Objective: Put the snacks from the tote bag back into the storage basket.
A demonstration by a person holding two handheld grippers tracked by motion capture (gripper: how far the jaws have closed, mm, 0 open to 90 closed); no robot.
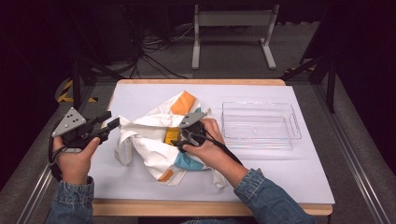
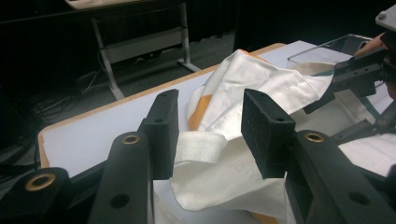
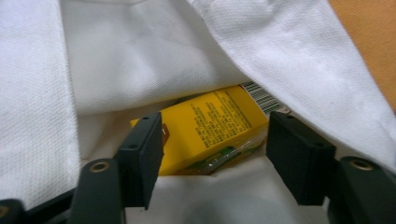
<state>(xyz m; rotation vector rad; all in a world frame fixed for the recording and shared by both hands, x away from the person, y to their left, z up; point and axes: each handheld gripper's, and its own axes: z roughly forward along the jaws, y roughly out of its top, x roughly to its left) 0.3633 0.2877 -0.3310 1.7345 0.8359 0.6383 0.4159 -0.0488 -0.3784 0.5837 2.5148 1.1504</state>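
Observation:
A white cloth bag (image 1: pixel 149 149) with orange and teal patches lies crumpled mid-table. Inside its mouth lies a yellow carton (image 1: pixel 171 135) with small print and a barcode. My right gripper (image 1: pixel 180 140) reaches into the bag from the right. Its jaws stand open on either side of the yellow carton (image 3: pixel 210 126), under folds of the bag (image 3: pixel 140 60). My left gripper (image 1: pixel 109 120) hovers at the bag's left edge. In the left gripper view its jaws (image 2: pixel 210 121) are apart, with the bag's white webbing strap (image 2: pixel 201 147) between them, and the pads do not clamp it.
A clear plastic tray (image 1: pixel 260 103) stands to the right of the bag, and its corner (image 2: pixel 327 46) appears in the left gripper view. The white table top (image 1: pixel 289 172) has bare room in front and behind. A metal stand and cables sit on the floor beyond the table.

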